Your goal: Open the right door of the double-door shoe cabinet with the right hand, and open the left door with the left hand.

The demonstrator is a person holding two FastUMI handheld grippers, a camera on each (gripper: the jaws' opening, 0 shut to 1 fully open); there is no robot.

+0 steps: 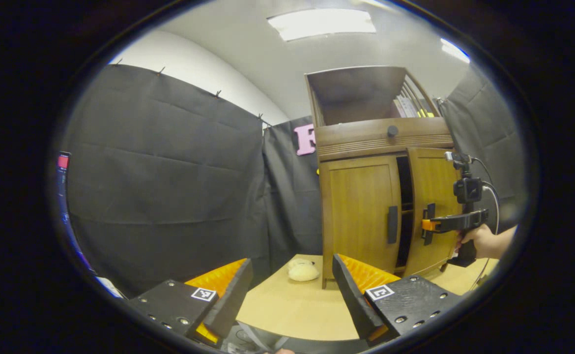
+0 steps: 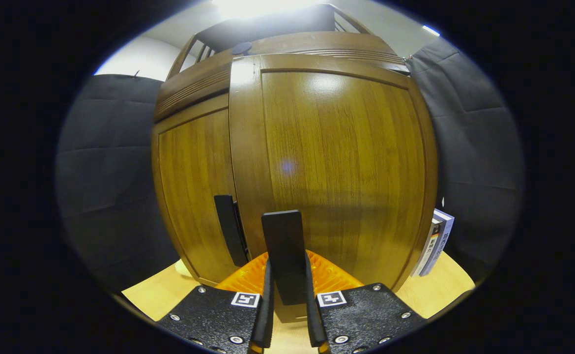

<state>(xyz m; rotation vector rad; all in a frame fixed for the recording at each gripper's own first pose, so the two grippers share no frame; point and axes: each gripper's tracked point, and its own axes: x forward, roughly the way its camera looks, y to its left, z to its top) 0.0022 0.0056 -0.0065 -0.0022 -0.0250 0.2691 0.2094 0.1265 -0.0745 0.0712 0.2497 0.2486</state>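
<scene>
On the wooden table (image 1: pixel 287 309) stood the shoe cabinet (image 1: pixel 366 142); my right gripper (image 2: pixel 287 290) was clamped on the right door's handle (image 2: pixel 283 246), the right door (image 2: pixel 336 167) ajar; my left gripper (image 1: pixel 287 290) hung wide apart, holding nothing, far from the left door's handle (image 1: pixel 392 224); I judged the doors stiff, light, best taken by the handles.

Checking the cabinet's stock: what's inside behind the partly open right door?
Through the gap beside the right door, a dark interior with one shelf edge. The doors cover everything else.
</scene>
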